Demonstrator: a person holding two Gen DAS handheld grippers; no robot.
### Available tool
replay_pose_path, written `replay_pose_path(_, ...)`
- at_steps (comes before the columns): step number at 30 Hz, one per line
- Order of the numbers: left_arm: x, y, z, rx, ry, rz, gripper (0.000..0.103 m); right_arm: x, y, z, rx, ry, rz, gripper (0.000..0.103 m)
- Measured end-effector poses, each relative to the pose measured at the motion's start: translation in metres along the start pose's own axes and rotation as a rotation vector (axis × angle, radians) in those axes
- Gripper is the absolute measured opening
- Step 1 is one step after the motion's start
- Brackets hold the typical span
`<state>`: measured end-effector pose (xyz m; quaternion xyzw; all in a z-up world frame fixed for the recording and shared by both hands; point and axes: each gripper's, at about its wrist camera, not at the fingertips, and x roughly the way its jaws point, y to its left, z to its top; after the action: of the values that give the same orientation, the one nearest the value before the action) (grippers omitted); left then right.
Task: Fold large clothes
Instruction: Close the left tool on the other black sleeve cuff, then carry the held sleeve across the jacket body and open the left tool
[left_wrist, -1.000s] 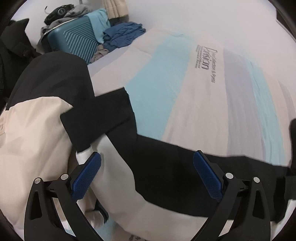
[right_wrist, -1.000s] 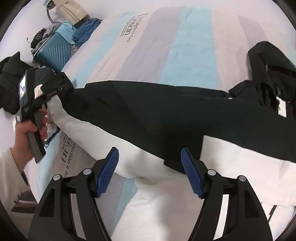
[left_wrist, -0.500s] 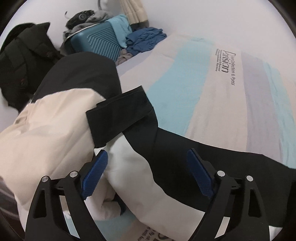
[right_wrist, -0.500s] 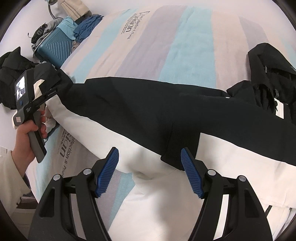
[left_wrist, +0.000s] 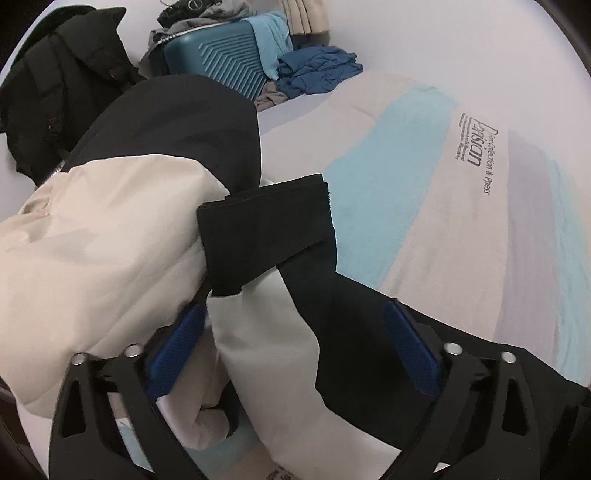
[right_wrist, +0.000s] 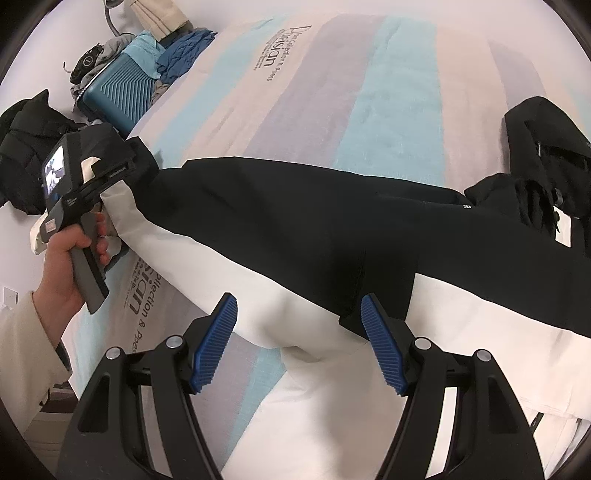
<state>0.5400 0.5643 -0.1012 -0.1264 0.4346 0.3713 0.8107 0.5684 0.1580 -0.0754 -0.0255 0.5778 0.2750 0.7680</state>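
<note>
Jacket (right_wrist: 314, 236), black and cream, lies spread across the striped bed (right_wrist: 369, 110). My left tongs (left_wrist: 291, 350) have just been closing but remain apart, straddling its bunched sleeve, pads not clearly pressing. My right tongs (right_wrist: 299, 343) hang apart above the jacket's cream hem. A teal suitcase (left_wrist: 225, 62) sits beyond the bed.

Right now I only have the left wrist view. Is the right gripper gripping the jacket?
Observer: No. The right gripper is open, straddling the jacket where black meets cream, not pinching it.
Operator: Anything else on the bed?
Observer: A crumpled black garment lies by the jacket's right-hand end on the striped cover.
Operator: Is the jacket spread out?
Observer: Mostly; its body lies stretched across the bed.
</note>
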Motion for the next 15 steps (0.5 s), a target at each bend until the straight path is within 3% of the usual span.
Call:
replay_pose_path(5,0.004,0.004,-0.002,-0.002,0.026,-0.048,0.040,-0.001,-0.005,-0.001,0.016,0.001,-0.003,0.067)
replay_pose_path(10,0.002,0.010,-0.003,0.015,0.012,-0.065,0.007,-0.001,-0.010,-0.004,0.020,0.000,-0.002,0.067)
replay_pose_path(15,-0.012,0.013,-0.002,0.022,-0.021,-0.088,0.003,-0.002,-0.017,-0.006,0.036,-0.006,-0.004,0.067)
